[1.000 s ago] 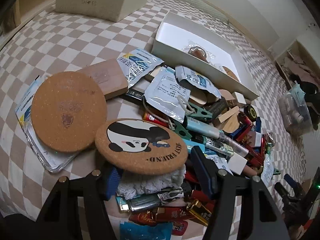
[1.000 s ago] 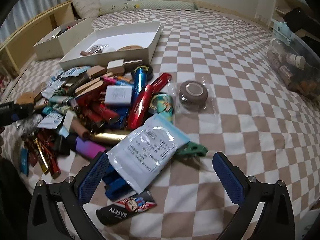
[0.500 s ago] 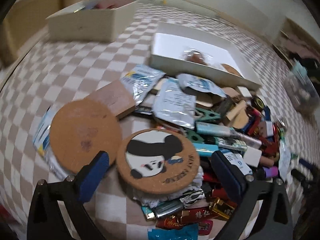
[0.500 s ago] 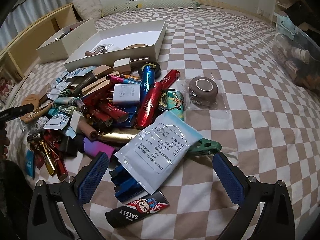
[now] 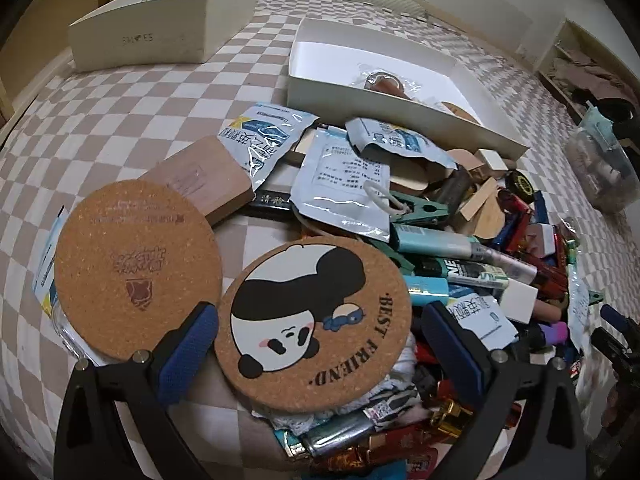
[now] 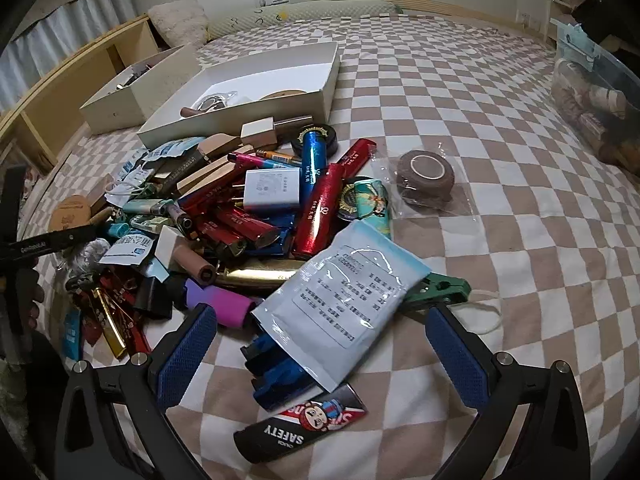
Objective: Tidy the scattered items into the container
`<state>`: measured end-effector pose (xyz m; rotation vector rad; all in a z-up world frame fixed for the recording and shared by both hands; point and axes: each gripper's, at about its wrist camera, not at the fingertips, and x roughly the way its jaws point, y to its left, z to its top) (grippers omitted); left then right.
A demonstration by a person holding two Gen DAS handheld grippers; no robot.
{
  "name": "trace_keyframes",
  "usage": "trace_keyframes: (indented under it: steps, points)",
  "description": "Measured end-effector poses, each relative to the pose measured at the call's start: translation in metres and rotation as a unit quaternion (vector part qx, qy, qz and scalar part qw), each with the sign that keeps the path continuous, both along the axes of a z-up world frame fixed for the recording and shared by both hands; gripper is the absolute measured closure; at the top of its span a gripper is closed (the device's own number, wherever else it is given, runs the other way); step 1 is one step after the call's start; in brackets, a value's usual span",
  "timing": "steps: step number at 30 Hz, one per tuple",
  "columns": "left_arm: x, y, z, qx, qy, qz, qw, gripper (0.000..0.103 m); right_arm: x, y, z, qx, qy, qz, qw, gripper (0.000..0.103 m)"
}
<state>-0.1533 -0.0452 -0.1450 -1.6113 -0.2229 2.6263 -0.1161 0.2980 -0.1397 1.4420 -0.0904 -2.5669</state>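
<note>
A heap of small items lies on the checkered bed. In the left wrist view my left gripper (image 5: 320, 344) is open, its jaws on either side of a panda cork coaster (image 5: 316, 320) that rests on the heap, beside a plain cork coaster (image 5: 136, 264). The shallow white box (image 5: 384, 92) lies beyond, holding a few items. In the right wrist view my right gripper (image 6: 320, 344) is open and empty over a pale blue sachet (image 6: 344, 304). The white box (image 6: 256, 92) is at the far left; a brown tape roll (image 6: 426, 172) lies apart to the right.
A taller cream box (image 5: 160, 28) stands at the back left. A clear plastic bin (image 6: 596, 96) with items sits at the far right. A black "SAFETY" lighter (image 6: 304, 428) and a green clip (image 6: 440, 288) lie near my right gripper. Wooden shelving (image 6: 72, 88) borders the bed's left.
My left gripper was shut on the panda coaster a second ago; it has opened, and the coaster lies between its jaws. My right gripper has drifted slightly forward over the sachet.
</note>
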Motion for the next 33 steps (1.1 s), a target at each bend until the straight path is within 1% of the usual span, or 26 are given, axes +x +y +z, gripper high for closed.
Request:
trace_keyframes:
  steps: [5,12,18,22,28,33]
  points:
    - [0.000,-0.002,0.002,0.013,-0.001,0.013,0.9998,0.001,-0.002,0.001,-0.003,-0.008,-0.005,-0.001,1.000,0.000]
    - [0.010,-0.003,0.012,0.024,0.004,0.032,0.9992,0.001,-0.004,0.005,-0.006,-0.016,-0.010,-0.008,1.000,0.000]
    - [0.009,0.000,0.005,0.006,-0.012,0.040,0.9991,0.001,-0.005,0.005,-0.008,-0.023,-0.013,-0.008,1.000,0.000]
    - [0.005,-0.007,0.001,0.026,-0.015,0.060,0.9978,0.001,-0.006,0.006,-0.009,-0.026,-0.014,-0.010,1.000,0.000]
    - [0.002,-0.012,-0.001,0.047,-0.021,0.080,0.9955,0.001,-0.007,0.008,-0.012,-0.032,-0.019,-0.015,0.999,0.000]
    - [0.004,-0.018,0.001,0.075,-0.015,0.099,0.9922,0.001,-0.006,0.008,-0.012,-0.036,-0.019,-0.014,0.999,0.000]
